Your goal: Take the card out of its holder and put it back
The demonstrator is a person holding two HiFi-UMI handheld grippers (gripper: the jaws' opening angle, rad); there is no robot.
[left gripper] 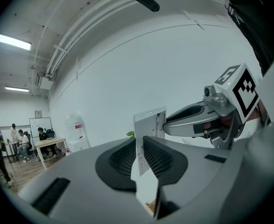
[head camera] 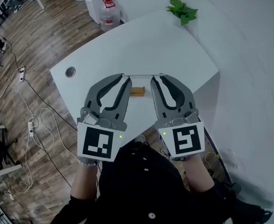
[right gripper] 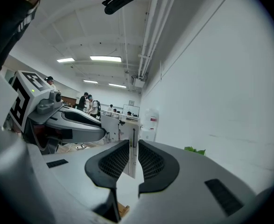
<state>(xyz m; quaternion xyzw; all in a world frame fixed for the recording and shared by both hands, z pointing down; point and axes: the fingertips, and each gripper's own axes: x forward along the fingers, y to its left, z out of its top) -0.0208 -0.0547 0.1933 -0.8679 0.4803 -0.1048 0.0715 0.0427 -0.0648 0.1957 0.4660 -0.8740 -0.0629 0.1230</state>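
Observation:
A white card [head camera: 143,75] hangs edge-on above the table, stretched between both grippers. My left gripper [head camera: 124,78] is shut on its left end, and my right gripper [head camera: 158,78] is shut on its right end. Below the card, a small wooden holder [head camera: 137,91] lies on the white table [head camera: 127,41] with nothing in it. In the left gripper view the card [left gripper: 149,124] stands upright between the ribbed pads of the left gripper [left gripper: 141,146], with the right gripper [left gripper: 207,120] beyond it. In the right gripper view the card [right gripper: 132,160] sits between the pads of the right gripper [right gripper: 133,153].
A green plant [head camera: 182,10] lies at the table's far corner, and a round grommet [head camera: 70,71] is set near its left edge. A water bottle [head camera: 108,13] and cables [head camera: 29,125] are on the wooden floor. People sit at desks [left gripper: 43,143] far off.

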